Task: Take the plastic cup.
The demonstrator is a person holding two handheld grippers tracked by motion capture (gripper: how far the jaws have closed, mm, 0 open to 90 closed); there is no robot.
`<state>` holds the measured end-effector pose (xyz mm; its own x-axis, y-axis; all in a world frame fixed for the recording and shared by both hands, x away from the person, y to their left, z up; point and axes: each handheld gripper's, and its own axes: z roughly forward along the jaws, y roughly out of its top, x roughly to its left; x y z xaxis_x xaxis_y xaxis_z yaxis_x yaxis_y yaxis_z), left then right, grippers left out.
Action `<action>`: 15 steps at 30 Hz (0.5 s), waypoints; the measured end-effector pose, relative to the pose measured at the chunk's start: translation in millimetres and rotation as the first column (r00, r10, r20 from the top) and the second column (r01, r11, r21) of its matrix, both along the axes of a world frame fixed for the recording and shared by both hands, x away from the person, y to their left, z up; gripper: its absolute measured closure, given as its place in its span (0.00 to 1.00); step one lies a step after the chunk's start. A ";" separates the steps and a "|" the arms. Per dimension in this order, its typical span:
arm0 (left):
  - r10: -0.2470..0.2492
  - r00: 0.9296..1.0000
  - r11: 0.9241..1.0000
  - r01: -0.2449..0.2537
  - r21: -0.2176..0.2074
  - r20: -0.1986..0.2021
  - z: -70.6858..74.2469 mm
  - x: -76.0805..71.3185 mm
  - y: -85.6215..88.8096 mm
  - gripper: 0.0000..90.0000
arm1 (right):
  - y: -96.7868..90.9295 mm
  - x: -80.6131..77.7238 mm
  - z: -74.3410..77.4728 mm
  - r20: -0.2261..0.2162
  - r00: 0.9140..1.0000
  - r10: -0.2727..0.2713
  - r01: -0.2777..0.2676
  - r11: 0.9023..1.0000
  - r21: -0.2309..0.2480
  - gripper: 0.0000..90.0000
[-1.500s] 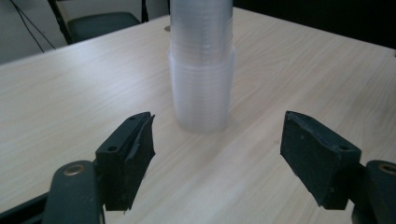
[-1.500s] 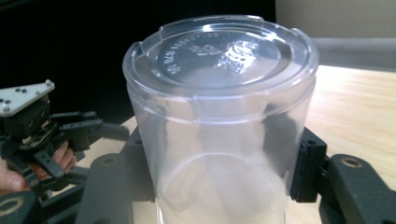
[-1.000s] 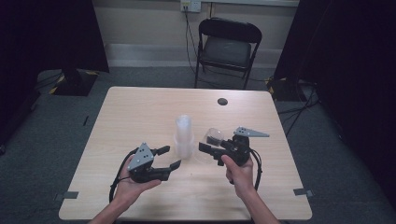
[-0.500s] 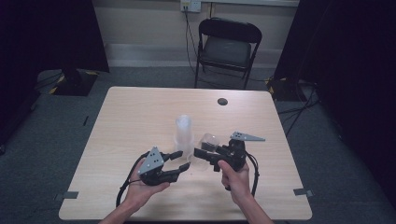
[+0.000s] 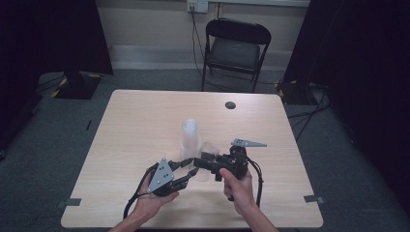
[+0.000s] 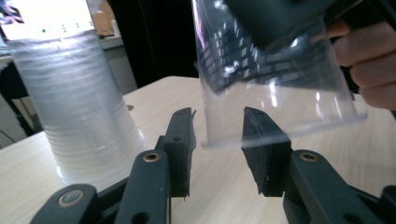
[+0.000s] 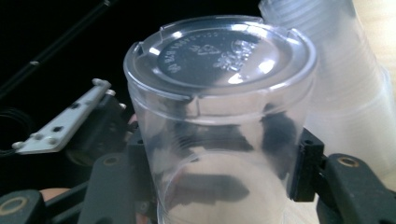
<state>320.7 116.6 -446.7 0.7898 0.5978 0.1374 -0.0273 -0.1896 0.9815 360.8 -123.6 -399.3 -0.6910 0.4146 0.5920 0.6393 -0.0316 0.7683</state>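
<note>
I have a single clear plastic cup [image 7: 219, 126] upside down in the right gripper [image 7: 219, 186], its black jaws pressed against opposite sides of the thin glossy wall. The flat round base faces up, with raised lettering moulded in a ring and a small stepped rim around it. The wall tapers smoothly and throws bright reflections.

In the left gripper view the cup's wide mouth [image 6: 280, 126] hangs just above the table, between the tips of my left gripper [image 6: 217, 140], whose matte black jaws stand apart with nothing between them gripped; I cannot tell whether either tip touches the rim.

Just beside it stands a stack of nested cups [image 6: 77, 112], also mouth down, milky and finely ribbed where the many rims layer. From the high view the stack [image 5: 190, 136] sits near the middle of the pale wood-grain table [image 5: 135, 121], with the held cup [image 5: 208, 153] close to its near right side, both grippers meeting there.
</note>
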 end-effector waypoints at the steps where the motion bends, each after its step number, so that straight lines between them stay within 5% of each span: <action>1: 0.005 1.000 1.000 -0.005 -0.005 0.007 0.4 -0.9 -0.5 0.71 | 0.9 0.2 -0.5 -0.007 1.000 -0.001 0.001 1.000 0.001 0.47; 5: 0.020 0.999 1.000 -0.020 0.000 0.034 -0.9 -3.1 -1.5 0.73 | 4.4 1.5 -2.5 -0.040 0.999 -0.004 0.004 1.000 0.007 0.48; 9: 0.003 1.000 1.000 -0.003 0.007 0.004 -2.3 -0.4 -1.9 0.74 | 6.6 2.5 -4.4 -0.060 0.998 -0.013 0.013 1.000 -0.002 0.48; 15: 0.016 1.000 1.000 -0.016 0.005 0.015 -2.3 0.8 -1.2 0.74 | 8.4 4.1 -8.7 -0.081 0.997 -0.018 0.017 1.000 -0.003 0.49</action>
<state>321.4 115.4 -449.0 0.7780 0.6096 0.1523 -0.0392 -0.1948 0.9801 365.0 -115.2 -408.0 -0.6338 0.4274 0.6447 0.6985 -0.0419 0.7144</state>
